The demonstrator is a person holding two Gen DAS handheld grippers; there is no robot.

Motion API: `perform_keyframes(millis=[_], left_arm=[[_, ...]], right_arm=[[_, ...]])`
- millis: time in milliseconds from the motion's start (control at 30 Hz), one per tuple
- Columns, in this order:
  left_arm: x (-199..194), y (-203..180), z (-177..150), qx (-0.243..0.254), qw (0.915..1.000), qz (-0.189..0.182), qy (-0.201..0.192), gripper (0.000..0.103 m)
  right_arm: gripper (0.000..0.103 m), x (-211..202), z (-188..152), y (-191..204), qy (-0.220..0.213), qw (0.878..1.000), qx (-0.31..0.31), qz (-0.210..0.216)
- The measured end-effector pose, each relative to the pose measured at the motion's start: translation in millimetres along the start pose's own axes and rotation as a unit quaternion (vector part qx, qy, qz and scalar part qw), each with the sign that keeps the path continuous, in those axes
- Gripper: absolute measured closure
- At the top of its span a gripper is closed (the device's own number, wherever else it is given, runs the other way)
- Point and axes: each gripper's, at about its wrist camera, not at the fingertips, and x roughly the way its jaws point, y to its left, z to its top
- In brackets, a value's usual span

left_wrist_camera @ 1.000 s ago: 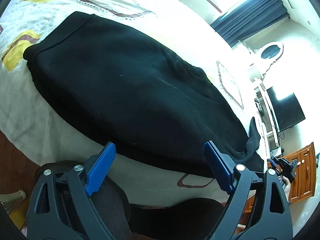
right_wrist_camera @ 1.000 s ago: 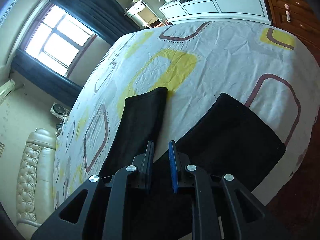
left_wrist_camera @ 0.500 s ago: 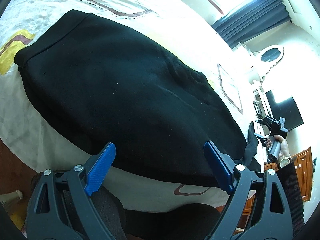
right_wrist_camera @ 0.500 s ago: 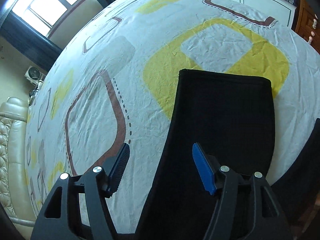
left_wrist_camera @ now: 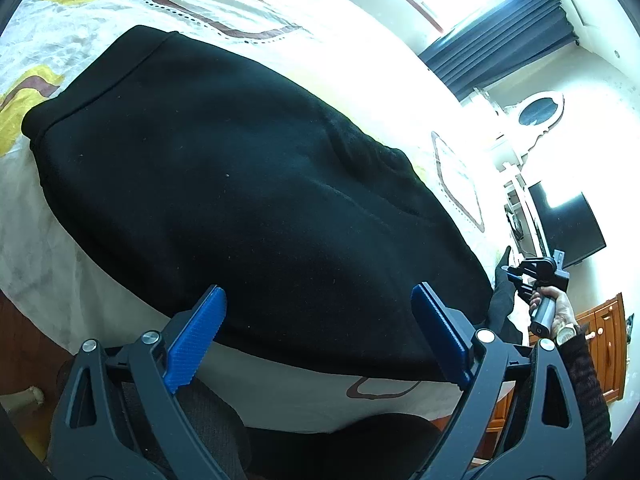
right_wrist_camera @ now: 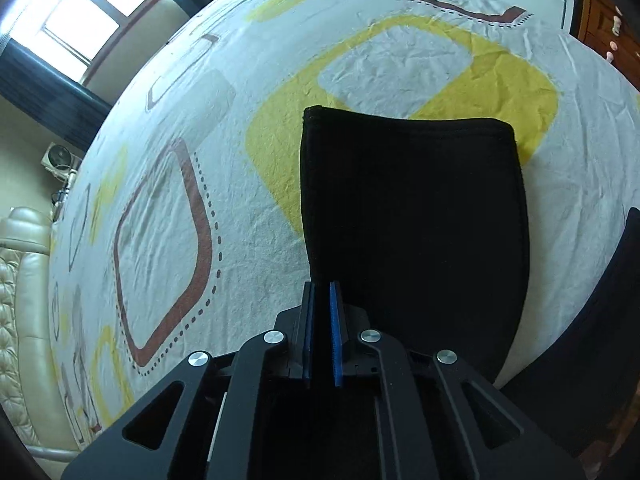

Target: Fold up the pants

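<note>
Black pants (left_wrist_camera: 248, 208) lie flat on the patterned bed sheet (left_wrist_camera: 224, 4), waistband at the far left. My left gripper (left_wrist_camera: 320, 336) is open and empty, hovering over the pants' near edge at the bedside. In the right wrist view one black pant leg (right_wrist_camera: 416, 216) lies flat with its hem at the far end. My right gripper (right_wrist_camera: 321, 332) is shut on the left edge of that leg. The right gripper also shows in the left wrist view (left_wrist_camera: 520, 280), held in a hand beside the pants' far right end. The second leg (right_wrist_camera: 616, 292) shows at the right edge.
The bed's near edge drops to a wooden floor (left_wrist_camera: 20, 344). A wooden cabinet (left_wrist_camera: 604, 344) and a wall TV (left_wrist_camera: 568, 220) stand to the right. A beige padded headboard (right_wrist_camera: 20, 300) and a window with dark curtains (right_wrist_camera: 80, 12) lie beyond the bed.
My right gripper opened over the pant leg, then closed on its left edge. My left gripper edged closer over the pants and stayed open.
</note>
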Motion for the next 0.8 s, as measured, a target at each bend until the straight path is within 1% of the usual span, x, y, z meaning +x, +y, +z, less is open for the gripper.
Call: perform_keyframes(millis=[67,233,367,467,533,633,667,700,733,800], left_arm=[[0,-1,0,-0.004,1.0000,0.000,0.001,0.010],[-1,-1,-4,-0.006,1.0000,0.003,0.006,0.010],[2,-2,-9,-0.009,0.9998,0.005,0.017,0.010],[4,-3,-12,-0.018,0.9995,0.001,0.025,0.010],[5,-5,-14,-0.017,0.9995,-0.001,0.027,0.010],[5,-9,-18,-0.011,0.9996,0.000,0.028,0.010],[5,-10,-19,-0.012,0.9995,-0.001,0.028,0.010],[5,-11,-20,-0.012,0.9995,-0.002,0.029,0.010],[4,-11,-20,-0.012,0.9995,-0.002,0.029,0.010],[2,-13,-22,-0.010,0.9995,-0.002,0.029,0.010]], right_arm=[[0.096,-18,-6,-20,-0.013,0.999,0.017,0.043],[0.096,-65,-32,-76,-0.053,0.992,0.052,0.107],[0.096,-94,-52,-126,-0.073,0.983,0.091,0.144],[0.096,-109,-71,-160,-0.077,0.979,0.112,0.152],[0.096,-112,-84,-176,-0.075,0.978,0.122,0.152],[0.096,-102,-99,-195,-0.063,0.979,0.133,0.144],[0.096,-99,-101,-201,-0.059,0.976,0.142,0.153],[0.095,-95,-103,-206,-0.055,0.971,0.158,0.170],[0.095,-92,-104,-213,-0.055,0.966,0.174,0.183],[0.091,-88,-104,-220,-0.067,0.959,0.193,0.196]])
